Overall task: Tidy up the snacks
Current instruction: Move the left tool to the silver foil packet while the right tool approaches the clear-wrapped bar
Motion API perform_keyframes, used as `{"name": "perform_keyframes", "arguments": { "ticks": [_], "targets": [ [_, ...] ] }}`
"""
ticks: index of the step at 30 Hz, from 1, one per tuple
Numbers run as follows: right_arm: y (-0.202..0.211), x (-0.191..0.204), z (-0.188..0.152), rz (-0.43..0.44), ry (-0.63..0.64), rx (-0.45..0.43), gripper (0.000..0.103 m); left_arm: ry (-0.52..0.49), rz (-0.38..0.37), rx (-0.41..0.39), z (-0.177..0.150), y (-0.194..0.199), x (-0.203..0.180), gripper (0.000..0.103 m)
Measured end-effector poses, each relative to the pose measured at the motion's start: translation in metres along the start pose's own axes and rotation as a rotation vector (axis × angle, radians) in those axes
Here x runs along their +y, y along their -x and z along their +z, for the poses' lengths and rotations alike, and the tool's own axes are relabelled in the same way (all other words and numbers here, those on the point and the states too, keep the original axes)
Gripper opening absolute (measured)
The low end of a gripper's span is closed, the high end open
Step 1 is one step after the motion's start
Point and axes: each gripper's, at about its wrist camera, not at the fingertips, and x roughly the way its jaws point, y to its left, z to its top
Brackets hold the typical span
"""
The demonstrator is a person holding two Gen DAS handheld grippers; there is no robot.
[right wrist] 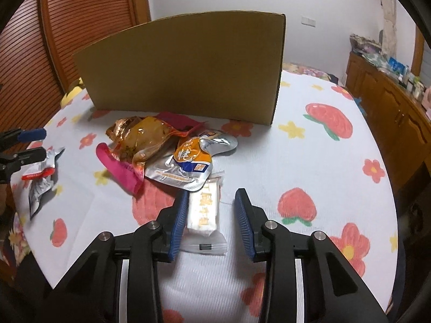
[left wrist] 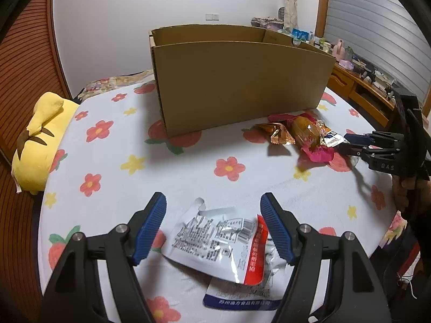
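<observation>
The left wrist view showed the left gripper [left wrist: 212,224] low in the frame, its blue pads spread wide on either side of a silver-and-red snack packet [left wrist: 219,247] that lay crumpled on the flowered sheet [left wrist: 188,172]. The right pad sat at the packet's red edge; whether it touched could not be told, and the left pad stood clear of it. A blue-and-white packet [left wrist: 237,297] lay partly beneath the silver one, at the bottom centre. An open cardboard box [left wrist: 237,80] stood upright in the upper middle, and a yellow plush toy [left wrist: 43,140] lay at the left edge. At centre right a pile of snack bags [left wrist: 301,134] rested near the box's front wall, with the right gripper [left wrist: 353,145] entering from the right edge, a hand [left wrist: 401,191] below it.

In the right wrist view the right gripper [right wrist: 211,215] sat low in the centre, its jaws narrowed around a small white snack bar [right wrist: 204,212] in clear wrap. The left pad lay against the bar's side, while a gap remained at the right pad, so the bar was not clamped. Just above it lay an orange-and-silver pouch [right wrist: 191,164], a pink packet [right wrist: 121,167] and a clear amber bag [right wrist: 145,137], heaped together before the box.
</observation>
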Motion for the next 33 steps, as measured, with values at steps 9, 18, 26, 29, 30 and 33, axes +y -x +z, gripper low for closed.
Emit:
{"name": "perform_keyframes", "arguments": {
  "ticks": [9,18,26,29,30,33],
  "targets": [
    [-0.002,0.005,-0.001,-0.019,0.019,-0.001,0.037,0.011,0.004,0.019,-0.014,0.013,0.003,0.073],
    [-0.002,0.005,-0.001,-0.018,0.018,-0.002,0.037,0.046,-0.016,0.041,-0.027,0.015,0.005,0.073],
    [-0.002,0.005,-0.001,-0.019,0.02,-0.001,0.037,0.064,-0.038,0.071,-0.023,-0.008,0.005,0.077],
    [-0.002,0.005,-0.002,-0.02,0.021,-0.001,0.037,0.078,-0.055,0.069,-0.022,-0.012,0.007,0.078],
    [-0.002,0.005,-0.002,-0.02,0.021,-0.001,0.037,0.086,-0.062,0.071,-0.021,-0.013,0.008,0.078],
    [-0.002,0.006,-0.002,-0.02,0.021,-0.001,0.037,0.096,-0.077,0.07,-0.019,-0.018,0.01,0.078]
  ]
}}
